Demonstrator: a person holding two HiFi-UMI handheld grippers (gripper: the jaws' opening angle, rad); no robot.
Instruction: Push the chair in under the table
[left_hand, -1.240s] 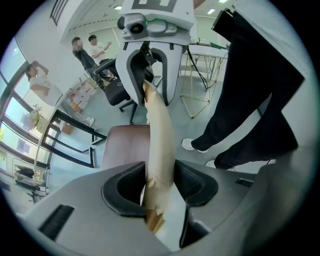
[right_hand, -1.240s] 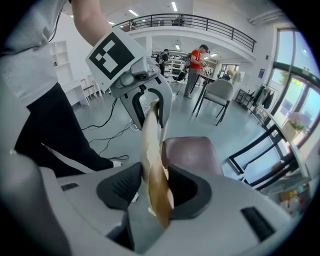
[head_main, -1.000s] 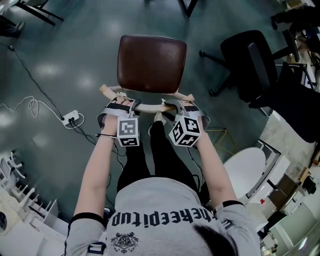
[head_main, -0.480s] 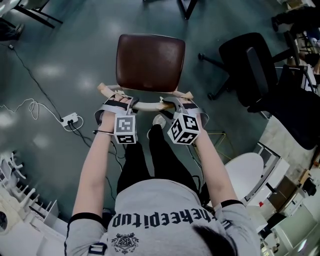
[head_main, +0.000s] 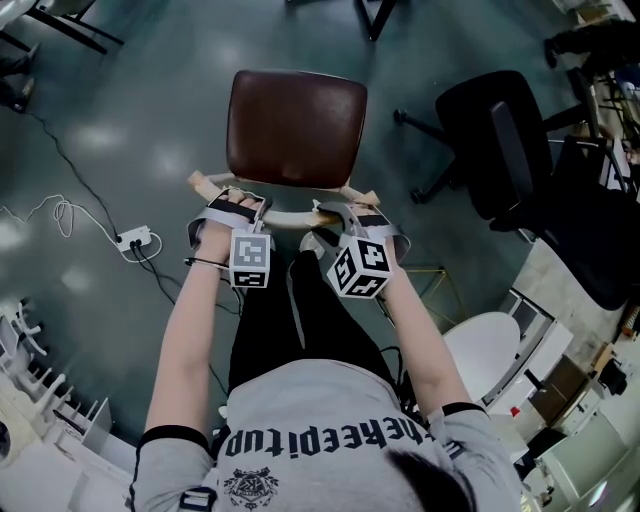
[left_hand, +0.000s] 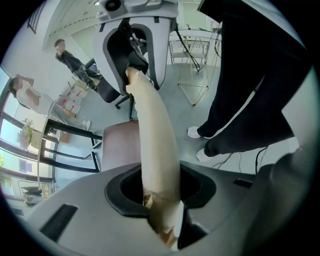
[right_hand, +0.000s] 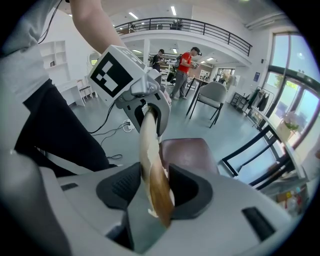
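Head view: chair (head_main: 296, 128) stands on the dark floor (head_main: 120, 120) directly ahead of the person. Its brown seat shows whole from above, with no tabletop over it. The pale curved backrest rail (head_main: 293, 214) lies at the near edge of the seat, between seat and person.

Left hand-held gripper (head_main: 244, 205): set on the left part of the rail, pointing steeply down. Its jaws have just been closing. The left gripper view shows the rail running up between both pads, gripped edge-on.

Right hand-held gripper (head_main: 336, 209): set on the right part of the rail. The right gripper view shows its jaws held fairly wide and clamped on the rail, which fills the gap between the pads.

The 2 marker cubes (head_main: 250, 260) sit just behind the rail, side by side but apart. The person's dark-trousered legs are below and between them.

Surroundings:
- 1 black office chair (head_main: 510, 140) stands well to the right of the task chair.
- 1 white power strip (head_main: 135, 238) lies on the floor to the left, with cables attached.
- 1 white rack (head_main: 50, 420) with upright dividers is at the lower left. The contents of its slots are too small to tell.
- Black frame legs (right_hand: 250, 150) stand beyond the seat in the right gripper view.
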